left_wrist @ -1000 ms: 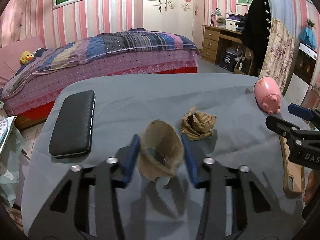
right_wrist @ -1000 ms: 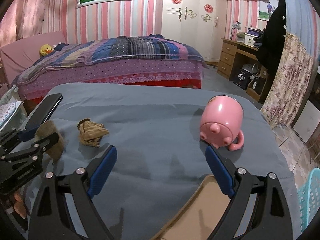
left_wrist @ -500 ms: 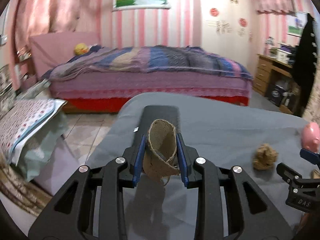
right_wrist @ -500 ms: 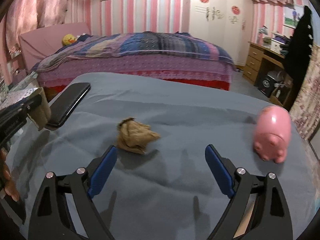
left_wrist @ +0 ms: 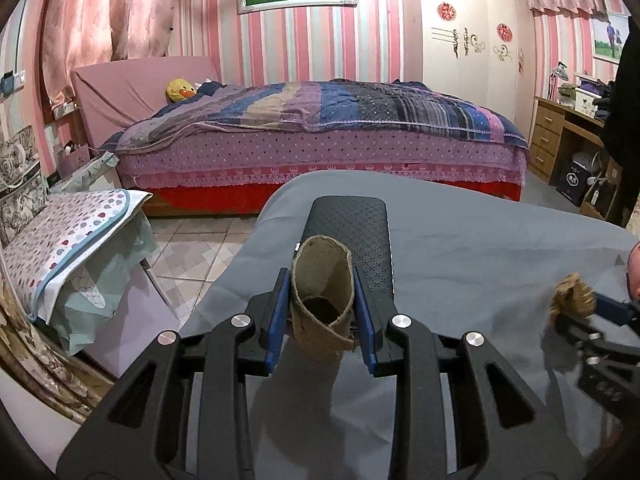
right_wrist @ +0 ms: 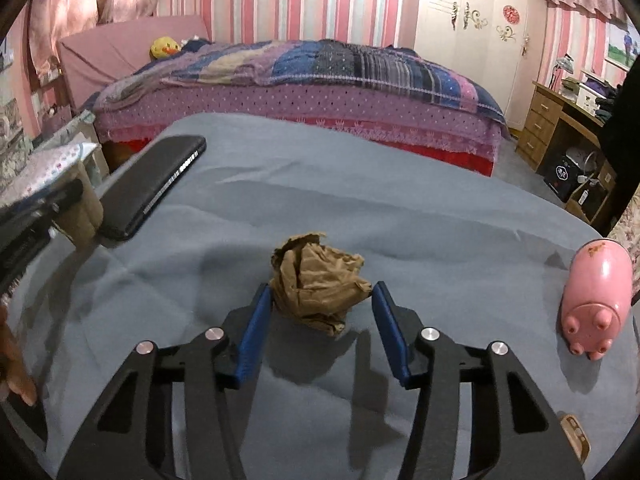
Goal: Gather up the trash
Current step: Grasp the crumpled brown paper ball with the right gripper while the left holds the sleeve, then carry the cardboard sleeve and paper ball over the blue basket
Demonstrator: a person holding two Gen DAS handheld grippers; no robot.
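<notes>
My left gripper (left_wrist: 322,300) is shut on a brown cardboard sleeve (left_wrist: 322,296) and holds it above the grey table's left end. The sleeve also shows at the left of the right wrist view (right_wrist: 82,210). A crumpled brown paper ball (right_wrist: 316,284) lies on the grey table cloth (right_wrist: 400,220). My right gripper (right_wrist: 320,300) straddles the ball with its jaws partly closed, the blue pads at its sides; whether they touch it is unclear. The ball and right gripper show at the right edge of the left wrist view (left_wrist: 574,300).
A black case (left_wrist: 352,236) lies on the table just beyond the sleeve. A pink pig-shaped mug (right_wrist: 598,300) lies at the table's right. A stool with a dotted cover (left_wrist: 72,236) stands left of the table. A bed (left_wrist: 320,132) is behind.
My left gripper has swung left with the sleeve, now over the black case. My right gripper has moved left to the paper ball and narrowed its jaws around it.
</notes>
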